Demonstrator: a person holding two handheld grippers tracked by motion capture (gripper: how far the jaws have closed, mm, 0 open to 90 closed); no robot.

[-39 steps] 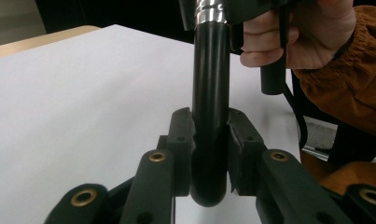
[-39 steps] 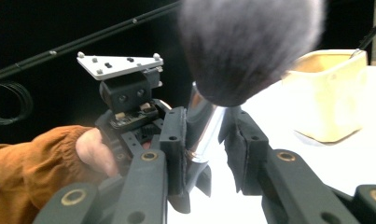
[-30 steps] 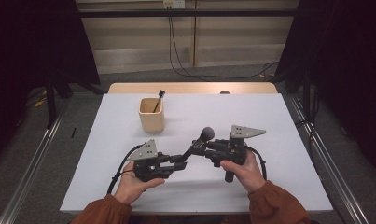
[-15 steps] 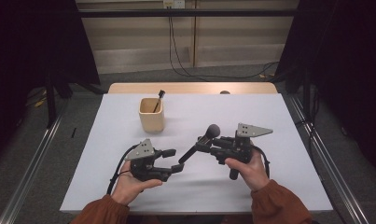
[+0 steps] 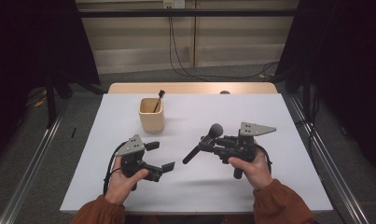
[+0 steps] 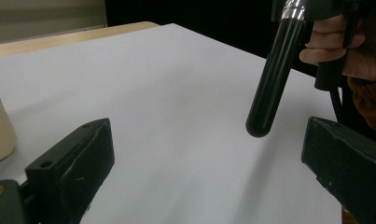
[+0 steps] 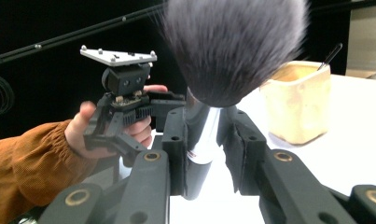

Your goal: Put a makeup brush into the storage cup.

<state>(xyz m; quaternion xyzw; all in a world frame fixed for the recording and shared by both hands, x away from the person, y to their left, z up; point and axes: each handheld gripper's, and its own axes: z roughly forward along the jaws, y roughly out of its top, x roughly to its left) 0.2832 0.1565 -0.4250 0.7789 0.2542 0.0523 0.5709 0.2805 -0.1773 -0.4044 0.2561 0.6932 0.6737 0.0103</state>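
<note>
White table [image 5: 279,186] carries a cream square cup [image 5: 151,115] at back left, one thin dark stick [image 5: 158,99] leaning out of it. Left gripper [image 5: 160,156] sits low over the table, its jaws have just been opening and now stand spread wide with nothing between them; in the left gripper view the brush handle's rounded end hangs clear ahead of them, not touched. Right gripper [image 5: 205,147] is clamped on the makeup brush [image 5: 202,143], pinching the metal ferrule just under the bristles, handle pointing down-left toward the left gripper, bristle head [image 7: 234,44] up. Brush is in the air, between the two grippers, well apart from the cup. Looks like a handover just finished, next likely a drop into the cup. Risks: grip is on a smooth, tapered ferrule, so the brush may slip or pivot if swung fast; long handle could clip the cup rim and tip it, cup looks light; the stick already inside narrows the opening.
</note>
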